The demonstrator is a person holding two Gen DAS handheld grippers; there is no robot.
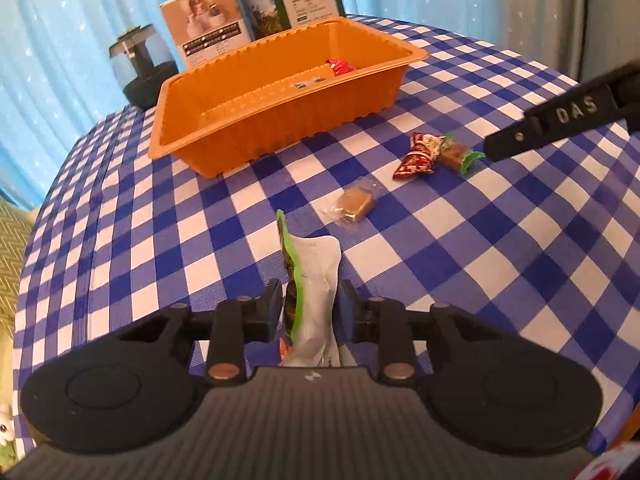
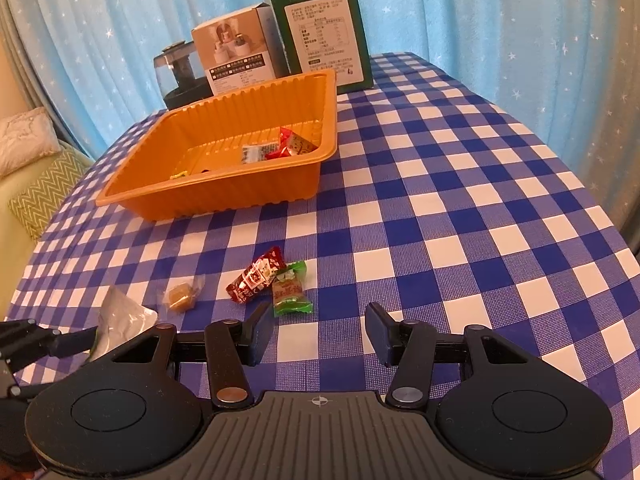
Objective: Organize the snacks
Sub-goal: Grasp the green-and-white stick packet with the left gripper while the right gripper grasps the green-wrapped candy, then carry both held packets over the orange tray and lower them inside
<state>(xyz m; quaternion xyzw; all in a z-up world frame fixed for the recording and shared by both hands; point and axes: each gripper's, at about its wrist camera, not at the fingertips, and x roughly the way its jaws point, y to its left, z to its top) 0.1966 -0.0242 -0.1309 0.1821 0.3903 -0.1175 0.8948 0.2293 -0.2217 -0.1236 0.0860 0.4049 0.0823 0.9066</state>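
Observation:
My left gripper (image 1: 309, 294) is shut on a white and green snack packet (image 1: 314, 280), held above the checked cloth; the packet also shows in the right wrist view (image 2: 120, 314). An orange tray (image 1: 192, 100) stands beyond it, also in the right wrist view (image 2: 208, 196), holding a red snack (image 2: 290, 145) and a grey-white packet (image 2: 258, 152). On the cloth lie a brown candy in clear wrap (image 1: 354, 202), a red candy (image 1: 418, 154) and a green-wrapped candy (image 1: 456, 154). My right gripper (image 2: 318, 328) is open just in front of the red candy (image 2: 256, 280) and green candy (image 2: 289, 290).
Behind the tray stand a white box (image 2: 234, 54), a green box (image 2: 324, 32) and a dark jar with a clear top (image 2: 178, 76). Blue curtains hang behind the table. A sofa with cushions (image 2: 36, 184) is at the left. The right gripper's finger (image 1: 560, 120) reaches in at right.

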